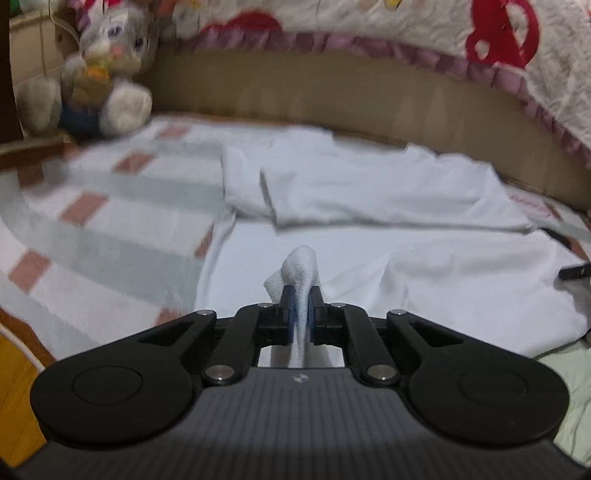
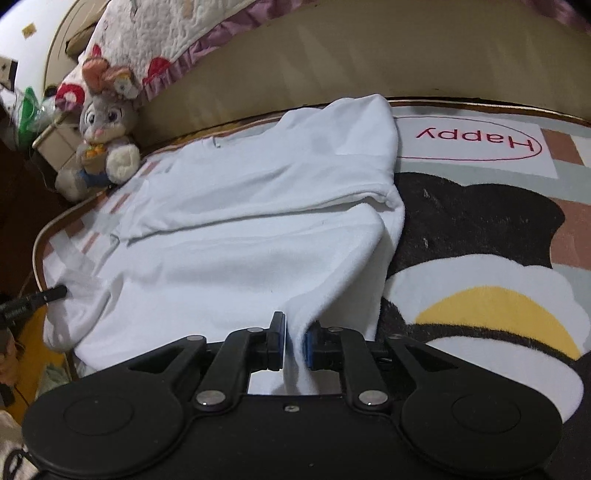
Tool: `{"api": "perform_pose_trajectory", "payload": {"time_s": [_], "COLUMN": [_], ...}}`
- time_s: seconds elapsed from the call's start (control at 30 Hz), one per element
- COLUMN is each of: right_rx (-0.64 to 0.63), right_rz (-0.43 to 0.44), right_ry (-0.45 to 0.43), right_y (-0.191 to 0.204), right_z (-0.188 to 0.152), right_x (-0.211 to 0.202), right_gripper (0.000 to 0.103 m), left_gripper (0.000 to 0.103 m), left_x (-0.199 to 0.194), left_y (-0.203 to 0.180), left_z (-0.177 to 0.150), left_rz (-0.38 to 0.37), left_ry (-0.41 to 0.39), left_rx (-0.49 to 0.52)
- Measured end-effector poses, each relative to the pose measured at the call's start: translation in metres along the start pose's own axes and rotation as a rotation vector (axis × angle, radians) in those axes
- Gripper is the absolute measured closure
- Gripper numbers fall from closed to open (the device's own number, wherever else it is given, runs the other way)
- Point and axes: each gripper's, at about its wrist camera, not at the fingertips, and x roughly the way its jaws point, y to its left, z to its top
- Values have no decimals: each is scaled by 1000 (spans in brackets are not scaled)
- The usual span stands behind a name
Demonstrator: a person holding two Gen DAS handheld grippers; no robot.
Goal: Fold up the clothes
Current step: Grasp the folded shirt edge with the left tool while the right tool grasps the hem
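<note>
**Both grippers pinch the white garment's near edge**

Now the biggest thing ahead of both grippers is the bed frame (image 2: 332, 62), its tan padded side curving across the far end of the floor, with a quilted white cover with red shapes and a purple frill (image 1: 424, 29) hanging over its top. Below it the patterned rug (image 2: 498, 258) spreads out under everything, showing a dark cartoon figure and a white panel lettered "Happy" off to the right of the right gripper, and pink and grey checks to the left of the left gripper.

On the rug lies the white garment (image 2: 240, 229), partly folded, its far portion doubled over in a thick layer and its near portion reaching back to both tools. It fills the space directly in front of them.

Far ahead and to the left, a grey plush rabbit (image 2: 101, 140) sits against the bed frame, well apart from the grippers.

The left gripper (image 1: 301, 310) is closed on a bunched tuft of the garment's near edge, the cloth squeezed between its blue pads and standing up above them. The right gripper (image 2: 294, 341) has the garment's near right edge between its blue pads, jaws narrowly apart with the cloth filling the gap and rising in a ridge from them.
</note>
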Motion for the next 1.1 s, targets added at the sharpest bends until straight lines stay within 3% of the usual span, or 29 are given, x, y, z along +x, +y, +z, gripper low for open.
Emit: {"api": "perform_pose_trajectory", "payload": {"time_s": [0.03, 0.1, 0.2, 0.23, 0.27, 0.3, 0.33, 0.4, 0.5, 0.67, 0.77, 0.9, 1.1], "right_rx": [12, 50, 137, 150, 145, 124, 88, 36, 2, -62, -114, -166, -239], "right_rz": [-1, -19, -24, -2, 18, 36, 40, 9, -1, -29, -54, -86, -126], "right_ry": [-6, -25, -68, -82, -96, -109, -120, -160, -199, -237, -290, -349, -364], "right_y": [-1, -5, -17, -20, -20, -19, -16, -7, -1, 9, 21, 34, 48], "right_z": [2, 8, 17, 20, 21, 22, 24, 25, 25, 22, 21, 25, 38], "right_x": [1, 5, 14, 18, 20, 21, 21, 16, 8, -4, -18, -35, -39], "right_gripper": [73, 57, 53, 52, 61, 74, 96, 95, 96, 97, 98, 98, 98], "left_gripper": [88, 63, 66, 78, 97, 97, 97, 97, 97, 97, 97, 97, 97], "left_x": [7, 26, 29, 30, 30, 30, 25, 10, -7, -13, -31, -34, -38], "left_y": [4, 18, 25, 27, 29, 30, 24, 11, 4, 1, 1, 5, 2], "left_z": [-1, -6, -6, -6, -6, -5, -4, -1, 5, 7, 6, 18, 37], "left_rz": [2, 8, -45, -63, -81, -94, -86, -60, -26, 121, 169, 177, 166], "left_ry": [31, 103, 93, 89, 86, 82, 70, -10, -118, -203, -368, -395, -415], "left_rx": [-28, -131, -175, -190, -205, -207, -166, -78, -32, 20, 46, 5, 37]}}
